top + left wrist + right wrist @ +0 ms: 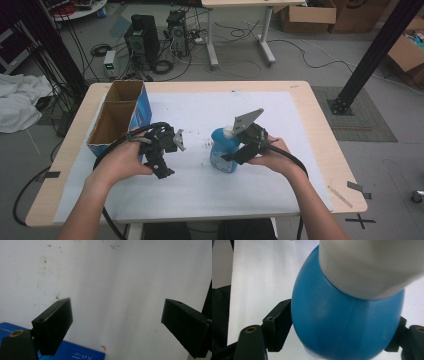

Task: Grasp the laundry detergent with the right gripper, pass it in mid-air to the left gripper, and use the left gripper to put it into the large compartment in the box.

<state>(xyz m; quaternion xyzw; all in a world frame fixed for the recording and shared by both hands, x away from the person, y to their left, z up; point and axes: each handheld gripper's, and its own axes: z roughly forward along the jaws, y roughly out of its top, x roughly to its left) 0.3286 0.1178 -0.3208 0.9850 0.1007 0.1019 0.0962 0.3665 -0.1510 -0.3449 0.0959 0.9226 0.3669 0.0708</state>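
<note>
A blue bottle [223, 148] with a white cap [229, 131] stands at the middle of the white sheet [210, 185]. My right gripper [241, 148] comes at it from the right and is shut on its body. In the right gripper view the black jaws press both sides of the blue bottle [342, 322], below the white cap [372, 265]. My left gripper [170, 157] is held to the bottle's left, beside the blue box [141, 112], and apart from the bottle. Its jaws stand wide open over bare sheet, with nothing in the left gripper [117, 322].
The open blue cardboard box with two brown compartments [112, 122] stands at the table's left; its blue side [75, 353] lies just below the left jaw. The wooden table edge [320, 130] borders the sheet. Cables, computers and cartons lie on the floor beyond.
</note>
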